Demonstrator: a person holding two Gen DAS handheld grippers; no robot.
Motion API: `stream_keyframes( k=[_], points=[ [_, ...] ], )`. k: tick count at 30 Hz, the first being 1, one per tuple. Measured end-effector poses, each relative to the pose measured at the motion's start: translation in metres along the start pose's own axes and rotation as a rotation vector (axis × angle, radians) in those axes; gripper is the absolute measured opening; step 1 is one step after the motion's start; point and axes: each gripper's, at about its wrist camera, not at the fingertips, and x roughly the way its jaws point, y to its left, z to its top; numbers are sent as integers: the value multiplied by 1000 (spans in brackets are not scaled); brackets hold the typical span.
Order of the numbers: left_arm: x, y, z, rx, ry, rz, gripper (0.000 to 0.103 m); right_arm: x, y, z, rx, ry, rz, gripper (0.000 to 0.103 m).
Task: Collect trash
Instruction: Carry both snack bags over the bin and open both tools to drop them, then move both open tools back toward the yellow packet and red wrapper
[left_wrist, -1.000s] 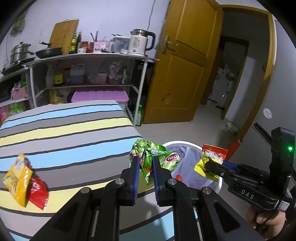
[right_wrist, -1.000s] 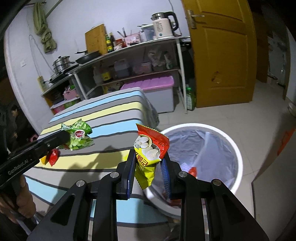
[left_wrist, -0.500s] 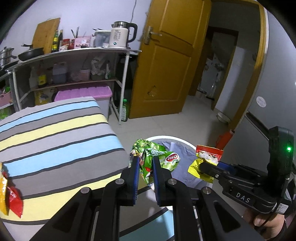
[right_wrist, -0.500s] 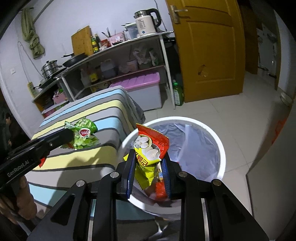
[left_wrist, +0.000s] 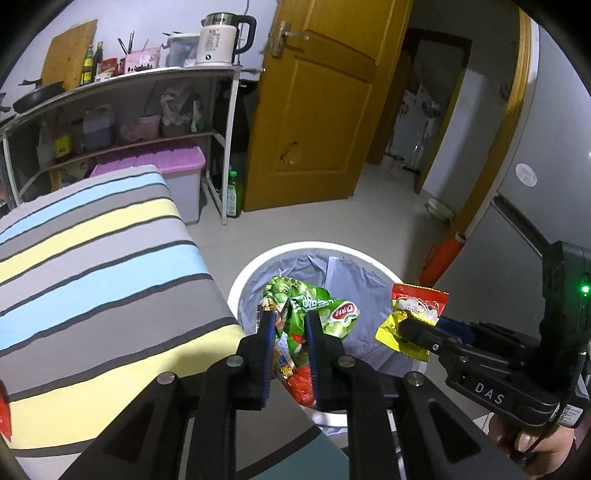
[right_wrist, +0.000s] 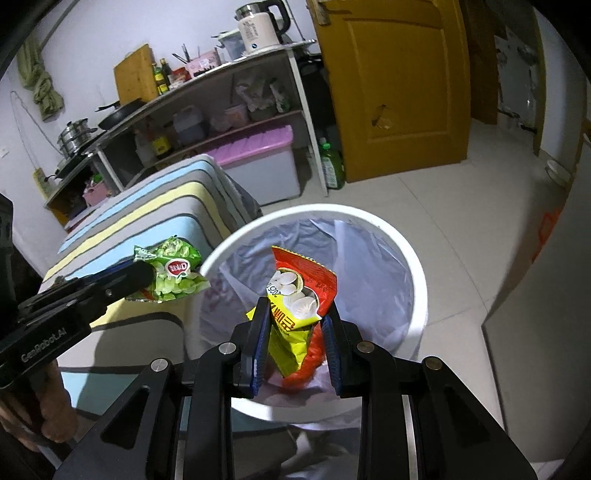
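Snack wrappers hang over the white bin, which stands on the tiled floor just right of the striped bed. The left gripper is clamped on a green bag above the near-left part of the bin's mouth. The right gripper pinches a red and yellow packet over the middle of the bin, its fingers somewhat wider apart than the left's. More red wrappers lie inside on the grey liner. Far behind, a shelf carries a kettle beside the wooden door.
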Motion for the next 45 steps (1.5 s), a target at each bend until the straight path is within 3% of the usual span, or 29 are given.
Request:
stream_keyframes(
  k=[3, 7, 16, 30, 45],
  points=[
    [7, 1, -1, -2, 15, -6, 26, 3, -5, -3, 7, 11, -9, 29],
    [13, 1, -3, 1, 31, -5, 26, 5, -9, -2, 19, 9, -10, 37],
    [1, 4, -2, -8, 0, -9, 26, -7, -5, -1, 3, -30, -10, 37],
    [-65, 23, -10, -42, -99, 29, 26, -44, 38, 1, -93, -103, 48, 37],
    [-130, 77, -40, -144, -179, 123, 26, -54, 102, -9, -204, -111, 173, 38]
  ],
)
